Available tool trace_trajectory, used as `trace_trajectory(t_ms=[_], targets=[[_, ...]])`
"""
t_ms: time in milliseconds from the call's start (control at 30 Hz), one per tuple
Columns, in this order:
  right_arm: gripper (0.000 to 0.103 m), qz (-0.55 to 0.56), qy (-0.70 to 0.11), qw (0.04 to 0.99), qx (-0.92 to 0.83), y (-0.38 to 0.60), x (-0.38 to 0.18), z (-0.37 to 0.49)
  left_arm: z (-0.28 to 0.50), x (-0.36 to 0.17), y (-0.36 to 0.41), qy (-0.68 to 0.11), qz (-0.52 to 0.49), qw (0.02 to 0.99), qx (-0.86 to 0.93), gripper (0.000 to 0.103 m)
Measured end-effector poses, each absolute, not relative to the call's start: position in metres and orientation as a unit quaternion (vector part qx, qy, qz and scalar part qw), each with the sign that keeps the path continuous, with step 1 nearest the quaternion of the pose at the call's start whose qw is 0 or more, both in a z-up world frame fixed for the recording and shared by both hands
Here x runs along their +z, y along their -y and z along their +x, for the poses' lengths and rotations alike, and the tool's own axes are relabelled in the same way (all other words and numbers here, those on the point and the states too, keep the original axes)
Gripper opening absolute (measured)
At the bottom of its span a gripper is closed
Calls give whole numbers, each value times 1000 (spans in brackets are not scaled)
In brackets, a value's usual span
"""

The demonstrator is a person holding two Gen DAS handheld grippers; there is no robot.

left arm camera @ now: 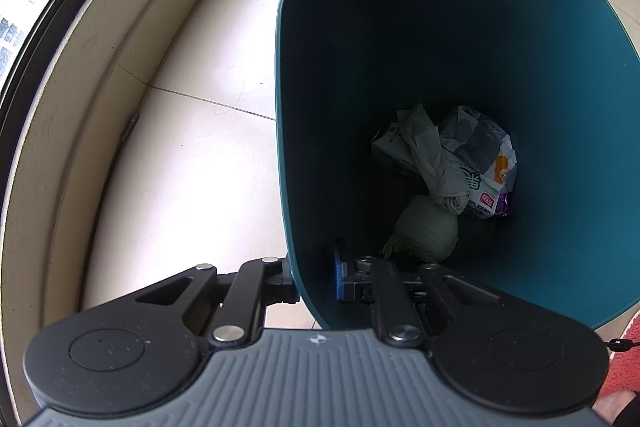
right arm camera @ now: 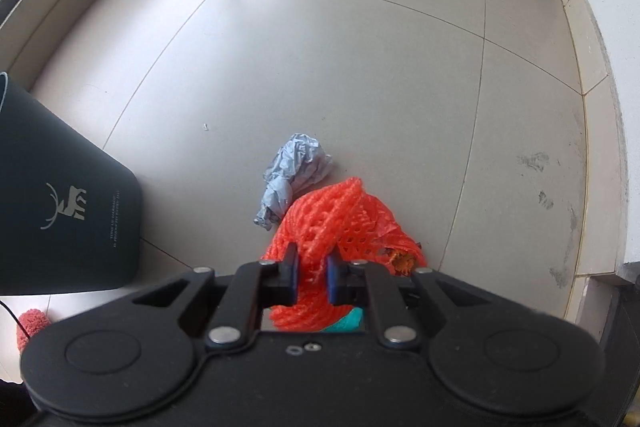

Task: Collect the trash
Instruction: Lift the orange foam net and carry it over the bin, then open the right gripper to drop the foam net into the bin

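Left gripper [left arm camera: 316,277]: clamped on teal bin [left arm camera: 540,39] wall, one finger either side
Bin contents: wrappers [left arm camera: 476,163]
Right gripper [right arm camera: 312,277]: closed on orange foam net [right arm camera: 340,223], long axis pointing away
Floor [right arm camera: 360,67]: crumpled blue paper [right arm camera: 294,173] touching the net's far end

orange foam net [right arm camera: 340,223] pinched, lifted | crumpled grey paper [right arm camera: 294,175] on floor beside

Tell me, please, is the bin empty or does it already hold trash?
Not empty: the bin holds wrappers and a pale knotted bag at its bottom, well below the rim.
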State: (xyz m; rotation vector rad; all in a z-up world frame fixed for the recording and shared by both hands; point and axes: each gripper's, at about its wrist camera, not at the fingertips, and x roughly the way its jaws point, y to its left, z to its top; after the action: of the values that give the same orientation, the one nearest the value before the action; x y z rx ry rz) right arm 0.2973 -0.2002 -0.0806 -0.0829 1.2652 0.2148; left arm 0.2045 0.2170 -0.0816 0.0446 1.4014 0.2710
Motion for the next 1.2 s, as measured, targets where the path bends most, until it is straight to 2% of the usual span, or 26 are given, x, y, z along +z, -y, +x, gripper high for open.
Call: trace_trajectory(t_ms=[233,533,667,900,1200], targets=[[11,-21,-546,818,180,148,-18,287,205,-81,-217,-643,19,756,125,14],[11,-31,-513,799,313,45,14,285,204,-81,-218,-642,19,756,124,14],[12,-73,-514,778,353,-10,0,280,205,-80,-219,-641,15,757,123,14],[12,-127,-547,743,364,-85,-59,283,206,-77,-221,-640,12,758,121,14],[14,-170,-574,720,352,-116,-98,287,208,-76,-221,-640,13,759,121,14]])
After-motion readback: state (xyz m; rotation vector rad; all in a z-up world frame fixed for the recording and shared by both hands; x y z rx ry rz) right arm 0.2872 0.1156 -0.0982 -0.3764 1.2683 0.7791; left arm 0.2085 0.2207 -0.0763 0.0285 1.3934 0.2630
